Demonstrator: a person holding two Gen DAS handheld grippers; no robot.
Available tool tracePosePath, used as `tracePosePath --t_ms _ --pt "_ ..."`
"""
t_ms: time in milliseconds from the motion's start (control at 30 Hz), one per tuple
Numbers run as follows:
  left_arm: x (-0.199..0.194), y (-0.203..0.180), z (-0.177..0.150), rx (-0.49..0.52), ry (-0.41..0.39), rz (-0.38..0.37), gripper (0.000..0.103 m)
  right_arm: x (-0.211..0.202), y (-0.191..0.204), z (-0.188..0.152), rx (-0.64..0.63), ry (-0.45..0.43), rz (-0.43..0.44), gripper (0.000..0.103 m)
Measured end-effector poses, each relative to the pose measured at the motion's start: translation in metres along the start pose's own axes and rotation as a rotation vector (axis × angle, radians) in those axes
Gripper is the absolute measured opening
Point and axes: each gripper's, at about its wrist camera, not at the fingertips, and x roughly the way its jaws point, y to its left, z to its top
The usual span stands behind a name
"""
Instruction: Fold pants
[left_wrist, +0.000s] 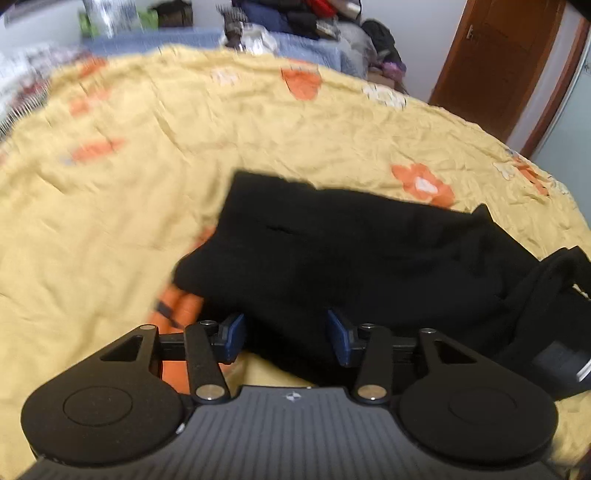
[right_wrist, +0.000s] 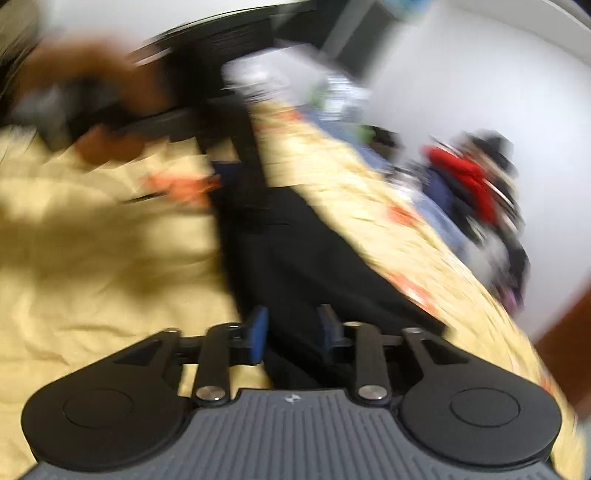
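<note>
1. Yellow bedspread with orange flowers covers the bed; the clutter behind it is blurred.
2. Black pants lie folded on it, with details lost in the dark cloth.
3. Left hand-held gripper stands open, pads off the pants.
4. Right hand-held gripper is also open over the pants; this view is badly smeared.
5. No writing is legible.

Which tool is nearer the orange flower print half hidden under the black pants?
Left. Left tool hovers beside the orange flower print; right tool sits farther along the black pants.
</note>
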Motion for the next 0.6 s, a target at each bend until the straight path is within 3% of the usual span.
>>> tracePosePath --t_ms 67,133,200,300,400,467,600 --pt "-0.016 -0.006 0.003 0.019 -0.056 0.029 0.063 -0.011 -0.033 -0.02 0.134 0.052 -0.111 0.087" --pt "-0.026 -0.026 0.009 0.064 -0.107 0.007 0.074 -0.012 -0.067 -0.051 0.264 0.157 -0.189 0.086" --pt "-0.028 -0.049 0.012 0.123 -0.135 -0.072 0.081 -0.013 -0.091 -0.083 0.403 0.28 -0.174 0.085" --pt "-0.02 -0.096 0.012 0.26 -0.119 -0.21 0.085 -0.061 -0.136 -0.118 0.712 0.148 -0.245 0.086" --pt "-0.005 -0.141 0.003 0.376 -0.107 -0.337 0.086 -0.117 -0.198 -0.169 1.155 -0.077 -0.371 0.086" --pt "0.012 -0.169 -0.005 0.43 -0.105 -0.365 0.086 -0.142 -0.235 -0.217 1.453 -0.211 -0.407 0.086" --pt "0.04 -0.198 -0.02 0.463 -0.045 -0.364 0.086 -0.152 -0.27 -0.273 1.683 -0.232 -0.538 0.087"
